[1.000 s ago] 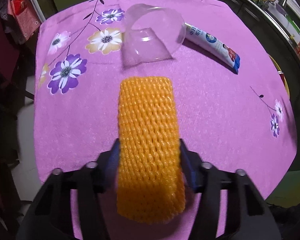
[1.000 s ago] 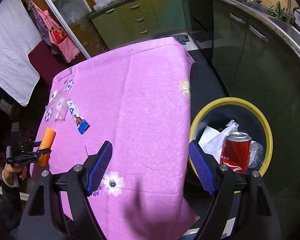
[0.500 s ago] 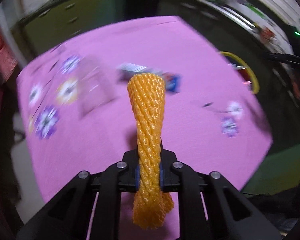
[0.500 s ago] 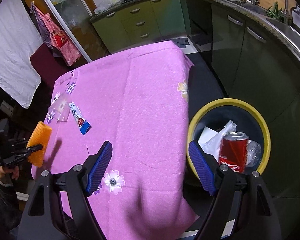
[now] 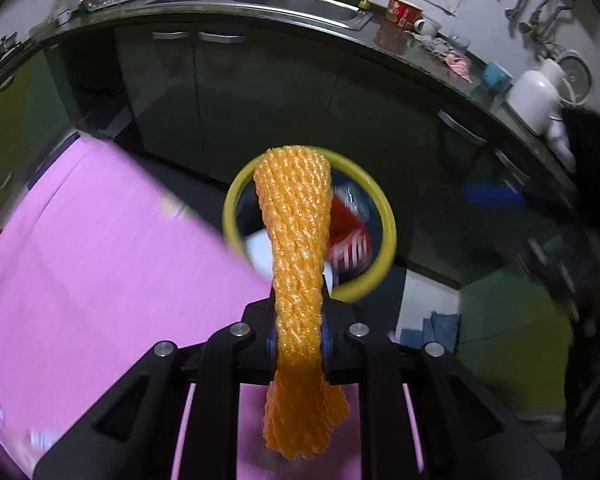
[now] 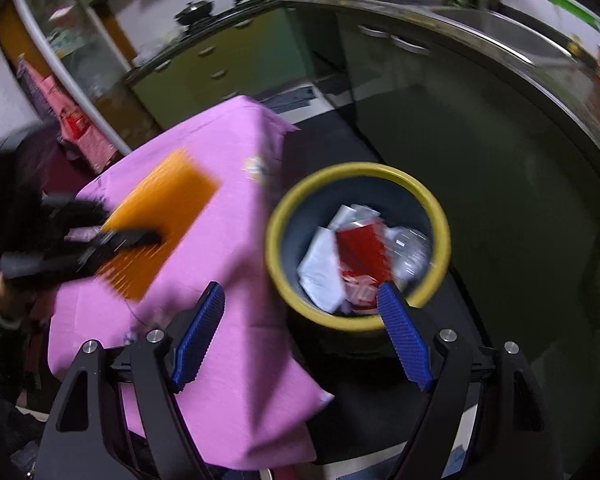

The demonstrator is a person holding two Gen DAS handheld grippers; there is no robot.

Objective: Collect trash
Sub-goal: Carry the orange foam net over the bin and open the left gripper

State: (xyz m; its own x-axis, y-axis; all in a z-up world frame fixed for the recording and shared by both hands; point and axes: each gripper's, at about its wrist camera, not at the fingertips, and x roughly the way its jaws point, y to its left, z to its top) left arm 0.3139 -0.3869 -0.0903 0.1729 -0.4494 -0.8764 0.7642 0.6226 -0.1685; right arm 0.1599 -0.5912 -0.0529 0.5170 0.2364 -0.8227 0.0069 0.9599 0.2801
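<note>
Two grippers in play, and you've got kitchen counters curving round behind everything. Biggest thing up close is the table [image 6: 228, 264] under its pink cloth, its corner just beside the bin [image 6: 276, 236]. That bin sits on the dark floor, yellow rim, blue inside, and it holds a red can [image 6: 360, 248] with white wrappers [image 6: 320, 268] around it. Your left gripper [image 5: 299, 334] has just been closing and is clamped tight on the orange foam net [image 5: 296, 240], pinched narrow at the waist, flaring above and below the pads. From the left wrist the net's top lines up with the bin's mouth; from the right wrist it shows over the cloth, blurred, short of the rim. Your right gripper [image 6: 300, 336] is spread wide with nothing between its blue pads [image 6: 198, 336], one over the cloth, one over the bin's near rim.
</note>
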